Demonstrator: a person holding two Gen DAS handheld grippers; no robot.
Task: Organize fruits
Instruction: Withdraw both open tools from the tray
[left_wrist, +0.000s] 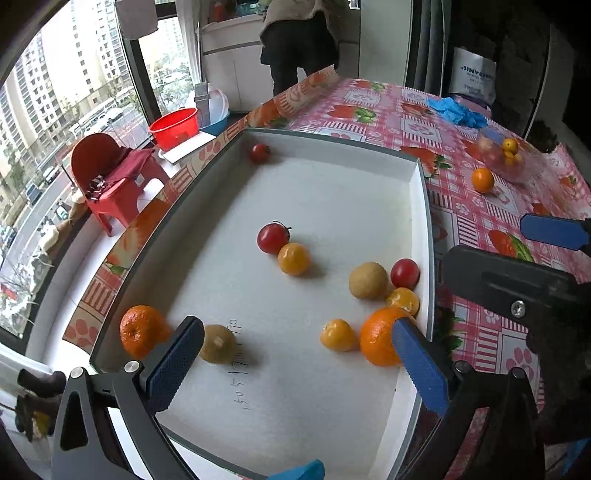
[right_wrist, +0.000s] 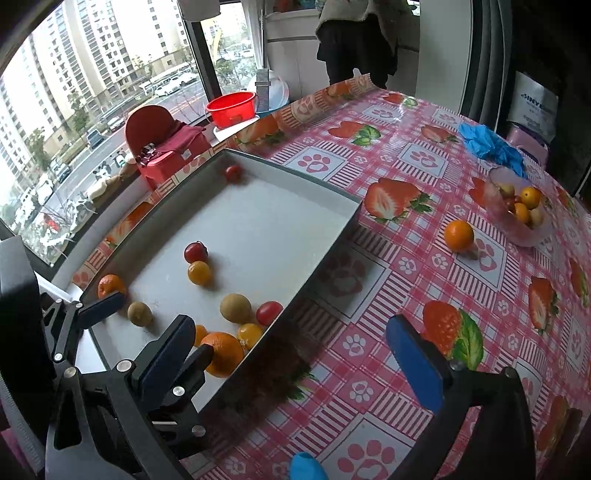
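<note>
Left gripper (left_wrist: 295, 354): my jaws stand wide, empty, over the near end of the white tray (left_wrist: 332, 192).

Right gripper (right_wrist: 291, 347): my jaws wide, empty, over the bench (right_wrist: 406, 155) just beside the tray's right wall.

Tray contents:
- large orange (left_wrist: 380, 339) at the right wall, behind my left gripper's right finger
- mandarin (left_wrist: 142, 330) at the near left wall
- brown round fruit (left_wrist: 218, 343) just beside my left finger
- tan round fruit (left_wrist: 368, 280), touching a red tomato (left_wrist: 405, 273) and a yellow tomato (left_wrist: 403, 301)
- yellow tomato near the large orange (left_wrist: 338, 335)
- red and yellow pair mid-tray (left_wrist: 282, 249), touching
- lone red tomato in the far corner (left_wrist: 260, 152)

Off tray: loose orange (right_wrist: 458, 235) on the bench, near a clear bowl (right_wrist: 517, 218) of small fruit; blue gloves (right_wrist: 487, 142) beyond.
</note>
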